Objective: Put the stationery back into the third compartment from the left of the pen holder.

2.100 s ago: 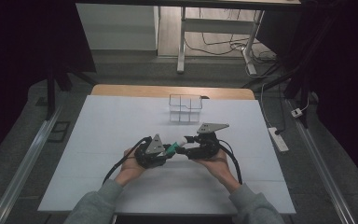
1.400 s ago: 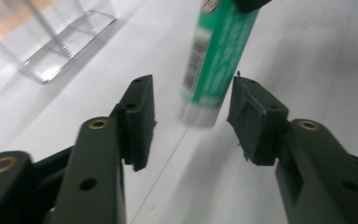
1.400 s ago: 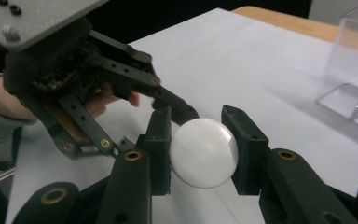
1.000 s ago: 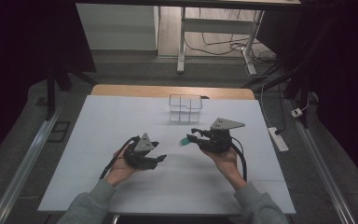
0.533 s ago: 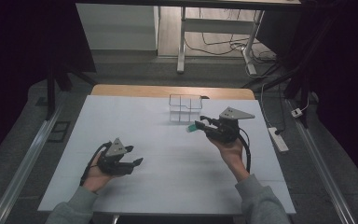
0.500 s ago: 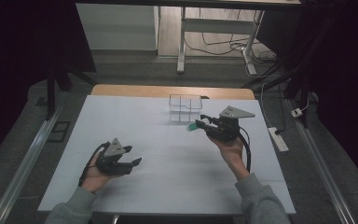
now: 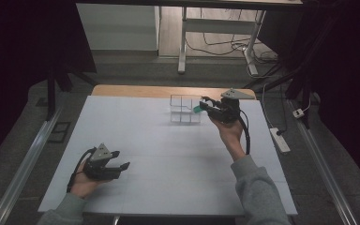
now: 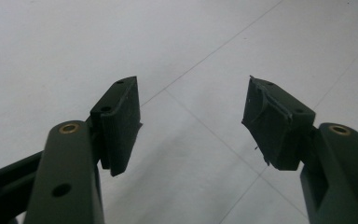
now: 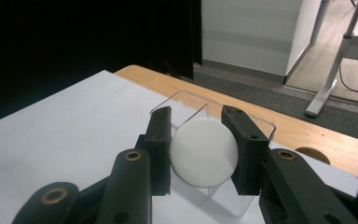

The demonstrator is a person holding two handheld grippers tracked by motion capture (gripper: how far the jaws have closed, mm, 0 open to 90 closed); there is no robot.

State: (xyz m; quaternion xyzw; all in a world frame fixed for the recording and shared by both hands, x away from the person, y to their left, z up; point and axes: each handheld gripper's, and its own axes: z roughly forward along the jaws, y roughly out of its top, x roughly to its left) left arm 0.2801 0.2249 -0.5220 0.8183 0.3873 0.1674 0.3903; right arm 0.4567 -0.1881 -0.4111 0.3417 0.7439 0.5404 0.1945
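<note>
A broad white surface [image 7: 168,154], marked by faint seams into panels, takes up the middle of the high view, with a strip of light wooden edge [image 7: 136,91] showing along its far side at upper centre. Around it lies a grey carpeted floor [image 7: 23,136]; the left and right of the frame fall into dark curtains, a metal rail [image 7: 26,164] runs down the lower left, and a white power strip [image 7: 280,139] lies on the floor at the right. At the top stand a white cabinet [image 7: 117,26] and the legs of a metal-framed stand [image 7: 183,47] with loose cables behind. There is one clear plastic divided box [image 7: 184,108] on the surface, upper centre. There are two grippers. The left hand-held gripper [image 8: 191,121], at the lower left of the high view [image 7: 121,159], has its jaws wide apart with nothing between them and only bare surface beyond; they have just been opening. The right hand-held gripper [image 9: 199,149], at upper centre-right in the high view [image 7: 205,107], is closed on one round white disc with a green back [image 9: 204,153], held just beside and above the clear box's right edge. Two grey sleeves [image 7: 258,187] enter from the bottom.
</note>
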